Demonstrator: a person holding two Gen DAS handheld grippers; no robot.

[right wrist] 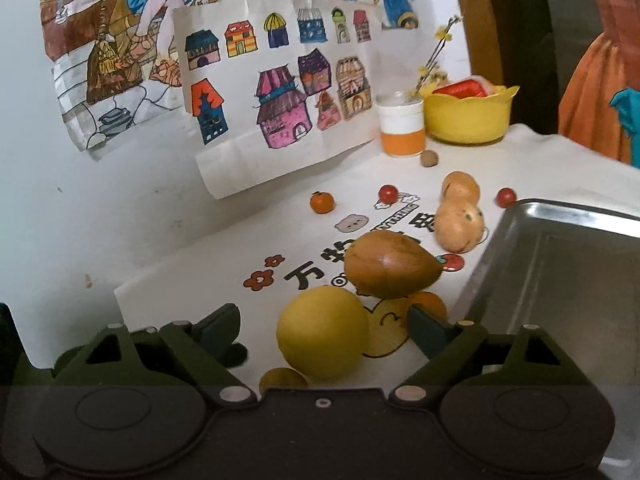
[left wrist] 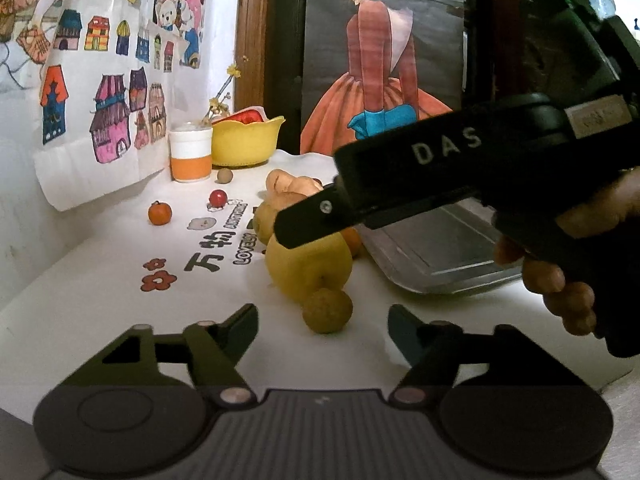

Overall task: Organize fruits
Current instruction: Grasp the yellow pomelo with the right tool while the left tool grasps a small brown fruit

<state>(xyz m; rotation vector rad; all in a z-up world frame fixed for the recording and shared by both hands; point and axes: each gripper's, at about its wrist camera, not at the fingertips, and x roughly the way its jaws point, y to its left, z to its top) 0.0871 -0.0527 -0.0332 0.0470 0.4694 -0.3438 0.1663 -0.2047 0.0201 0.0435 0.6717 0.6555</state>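
My right gripper is open, its fingers standing on either side of a yellow round fruit without touching it. Behind that fruit lie a brown onion-shaped fruit and an orange partly hidden by the right finger. My left gripper is open too, with a small brown round fruit just ahead of its fingertips. In the left wrist view the same yellow fruit sits behind it, under the right gripper's black body, which a hand holds.
A steel tray lies to the right. Two potato-like pieces, cherry tomatoes, a small orange and a brown nut-like fruit are scattered on the white printed cloth. A yellow bowl and an orange-banded cup stand at the back by the wall.
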